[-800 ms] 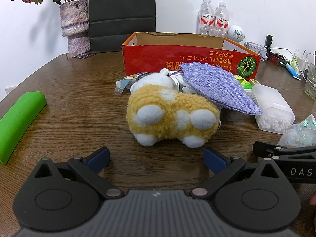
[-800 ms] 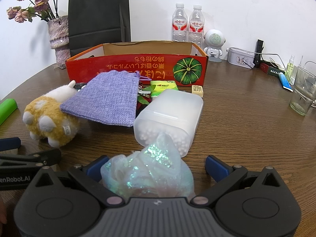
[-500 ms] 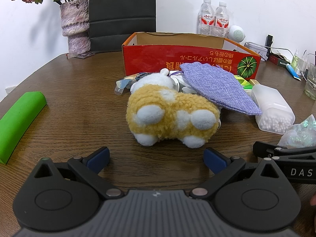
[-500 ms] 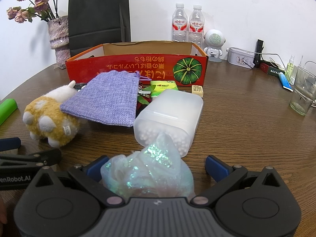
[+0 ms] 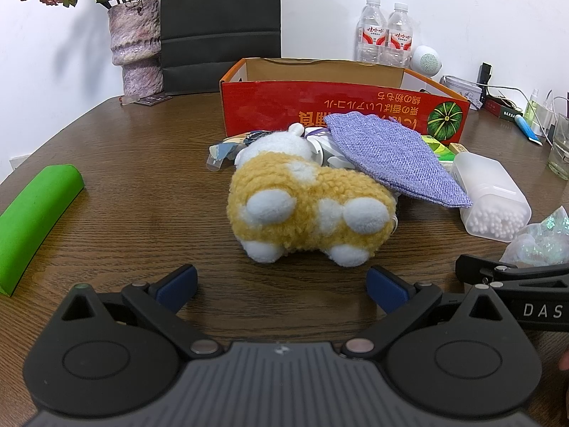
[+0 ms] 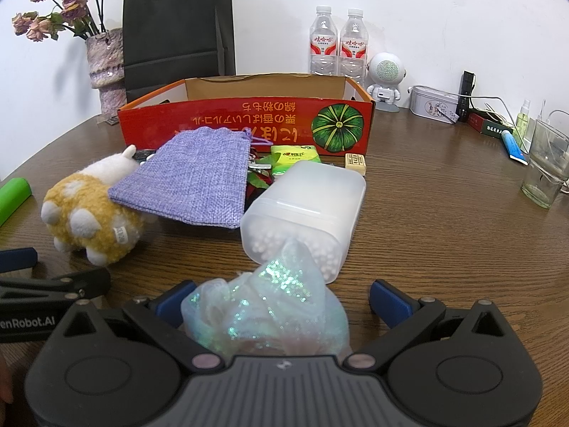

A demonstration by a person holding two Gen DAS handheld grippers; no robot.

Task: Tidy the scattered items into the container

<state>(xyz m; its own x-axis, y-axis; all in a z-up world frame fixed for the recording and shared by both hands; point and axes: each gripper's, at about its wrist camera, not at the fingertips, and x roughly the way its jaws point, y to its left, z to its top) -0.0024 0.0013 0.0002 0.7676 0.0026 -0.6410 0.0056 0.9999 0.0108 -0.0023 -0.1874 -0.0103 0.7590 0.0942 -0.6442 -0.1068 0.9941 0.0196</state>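
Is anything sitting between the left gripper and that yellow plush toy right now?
Nothing visible: only bare table lies between the open left gripper and the plush toy. The purple pouch leans on the toy's far side.

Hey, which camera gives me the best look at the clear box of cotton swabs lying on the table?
The right wrist view. There the cotton swab box lies on its side near the middle of the frame, its whole length visible, only the near end partly hidden by the iridescent bag. The left wrist view shows it smaller, toward the right edge.

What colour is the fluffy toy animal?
The fluffy toy is yellow with white patches, paws and head. The left wrist view shows it best.
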